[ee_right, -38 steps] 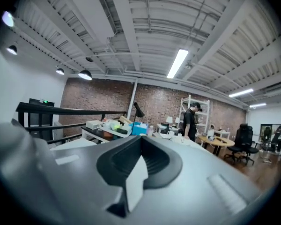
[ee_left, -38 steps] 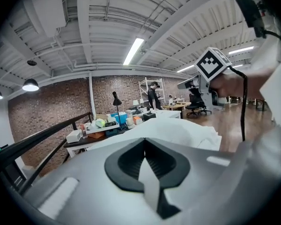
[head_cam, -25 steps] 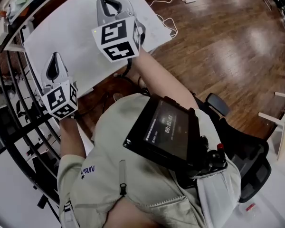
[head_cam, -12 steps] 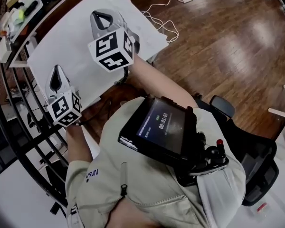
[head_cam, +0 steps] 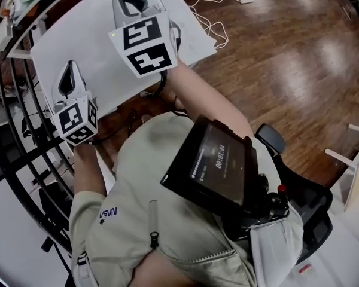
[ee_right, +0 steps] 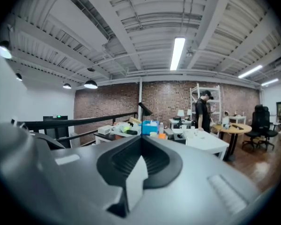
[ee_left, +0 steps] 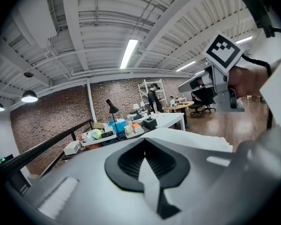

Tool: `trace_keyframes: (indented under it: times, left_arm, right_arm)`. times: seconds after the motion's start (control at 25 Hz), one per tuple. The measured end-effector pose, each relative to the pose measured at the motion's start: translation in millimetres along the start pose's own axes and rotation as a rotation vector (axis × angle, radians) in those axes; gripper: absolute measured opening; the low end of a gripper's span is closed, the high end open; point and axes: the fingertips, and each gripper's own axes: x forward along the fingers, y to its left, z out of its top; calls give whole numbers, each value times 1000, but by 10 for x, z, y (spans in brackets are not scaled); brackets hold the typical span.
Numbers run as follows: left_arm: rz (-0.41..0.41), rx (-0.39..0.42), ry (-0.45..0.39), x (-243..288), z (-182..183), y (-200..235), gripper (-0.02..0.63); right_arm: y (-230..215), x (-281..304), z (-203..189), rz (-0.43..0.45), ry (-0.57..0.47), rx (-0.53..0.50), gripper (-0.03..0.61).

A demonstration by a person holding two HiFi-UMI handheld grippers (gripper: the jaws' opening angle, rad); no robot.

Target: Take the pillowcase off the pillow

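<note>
A broad white slab (head_cam: 87,37) lies in front of me, below both grippers in the head view. I cannot tell if it is the pillow in its case or a tabletop. Its white layered edge (ee_left: 196,138) shows just past the left gripper's tips. My left gripper (head_cam: 69,76) is held up over its near left side, jaws shut with nothing between them (ee_left: 144,142). My right gripper (head_cam: 131,2) is raised higher over the middle, also shut and empty (ee_right: 141,139). The right gripper's marker cube (ee_left: 221,55) shows in the left gripper view.
A dark tablet (head_cam: 218,166) hangs on the person's chest, with an office chair (head_cam: 305,205) behind. White cables (head_cam: 218,11) trail over the wooden floor. A black railing (head_cam: 21,130) runs along the left. A cluttered bench (ee_right: 131,128) and a standing person (ee_right: 203,109) are farther off.
Both grippers stay shut and raised. The head view has swung a little, and the right gripper's cube has tilted slightly.
</note>
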Motion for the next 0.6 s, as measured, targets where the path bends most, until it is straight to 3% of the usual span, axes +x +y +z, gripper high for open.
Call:
trace_keyframes:
  times: [0.6]
  left_arm:
    - [3,-54,-38,-128,72,34,6]
  right_arm:
    - [151,-137,-29,14,-21,-31,5]
